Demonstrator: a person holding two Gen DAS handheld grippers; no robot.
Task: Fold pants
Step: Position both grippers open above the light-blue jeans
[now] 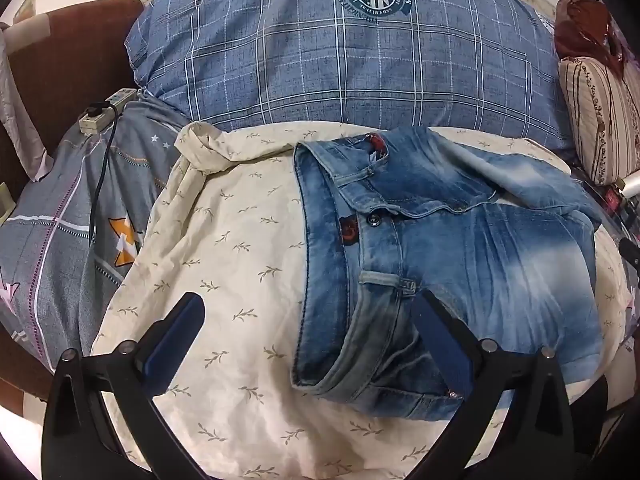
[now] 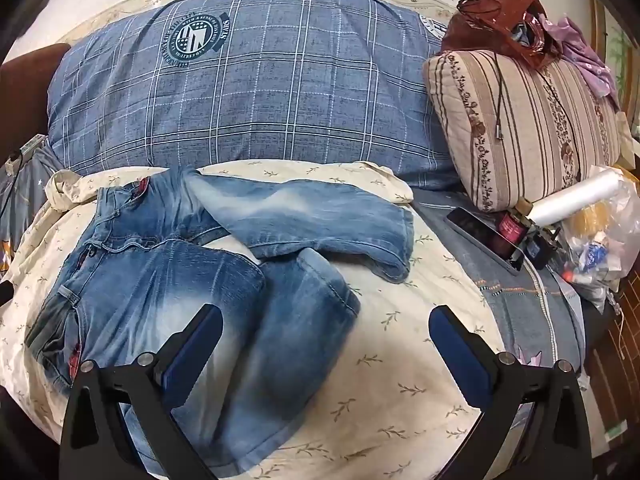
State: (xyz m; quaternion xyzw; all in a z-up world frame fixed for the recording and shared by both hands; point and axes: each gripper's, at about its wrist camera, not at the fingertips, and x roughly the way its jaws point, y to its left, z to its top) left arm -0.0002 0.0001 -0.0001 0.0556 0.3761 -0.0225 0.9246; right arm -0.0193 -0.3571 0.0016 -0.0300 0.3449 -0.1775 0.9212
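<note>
**Clerk:** Item one: faded blue denim pants (image 2: 160, 280), short in the leg, stitched waistband with a dark metal button. Location?

**Keeper:** Spread on the cream leaf-print sheet (image 1: 224, 264), in front of the large blue plaid pillow (image 1: 320, 60). The waistband lies to the left side, open and slumped. One leg runs toward the near edge; the other angles away to the right, its hem end lying across the first leg's cuff.

**Clerk:** Handling?

**Keeper:** By the look of it, soft but weighty for cloth. Denim creases rather than flows, so a fold should hold. The waistband and hems are doubled and firmer, probably the best purchase; the thin mid-leg cloth would likely bunch or slip from the pads.

**Clerk:** Item two: left gripper (image 1: 308, 312), black frame, dark blue pads.

**Keeper:** Jaws fully spread, holding nothing. It hangs over the waistband's near corner, one finger above denim, the other above bare sheet.

**Clerk:** Item three: right gripper (image 2: 324, 324), same make.

**Keeper:** Also spread wide and empty, poised over the near leg's cuff.

**Clerk:** Suggested holds?

**Keeper:** Left on the waistband edge, right on a hem, a judgement only. The crossed legs probably need straightening first.

**Clerk:** Sundries?

**Keeper:** A striped floral cushion (image 2: 520, 128) to the right, well apart.
</note>
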